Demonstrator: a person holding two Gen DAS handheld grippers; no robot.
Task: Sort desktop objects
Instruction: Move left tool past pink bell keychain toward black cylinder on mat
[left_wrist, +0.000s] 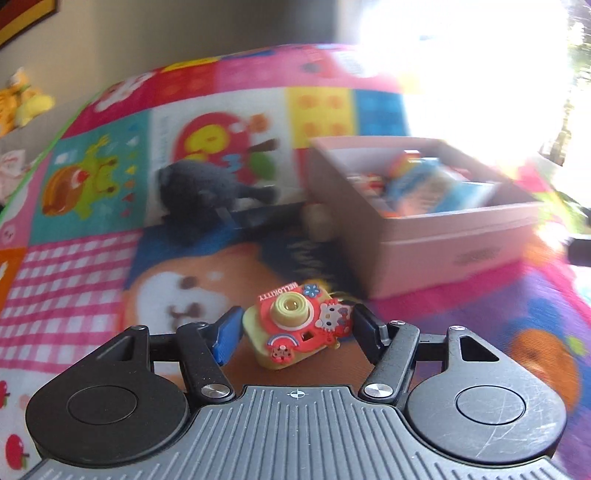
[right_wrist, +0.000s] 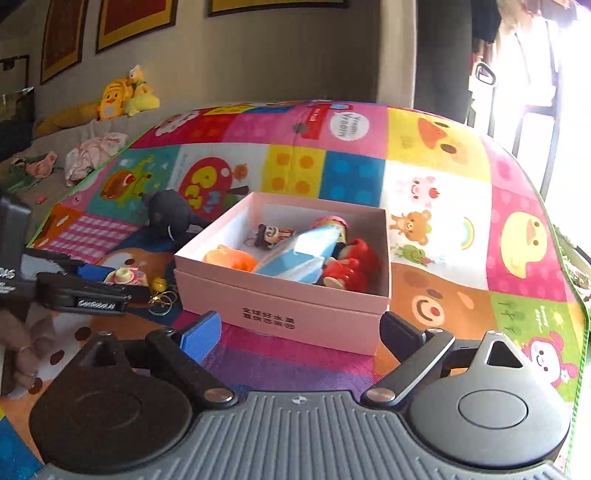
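Observation:
A red and yellow Hello Kitty toy camera (left_wrist: 295, 325) sits tilted between the fingers of my left gripper (left_wrist: 295, 330), and both pads press on its sides. From the right wrist view, that left gripper (right_wrist: 122, 282) is low over the mat, left of the pink box (right_wrist: 295, 306), with the toy camera (right_wrist: 127, 276) in it. The box holds a Mickey figure (right_wrist: 271, 232), a blue and white carton (right_wrist: 299, 254), a red figure (right_wrist: 351, 266) and an orange toy (right_wrist: 232, 260). My right gripper (right_wrist: 299, 326) is open and empty just before the box's near wall.
A dark grey plush (right_wrist: 170, 218) lies on the colourful play mat (right_wrist: 443, 155) behind the box's left corner. A key ring with a yellow bell (right_wrist: 160, 291) lies by the left gripper. Yellow plush toys (right_wrist: 118, 96) sit on a sofa beyond the mat. Bright window glare fills the right.

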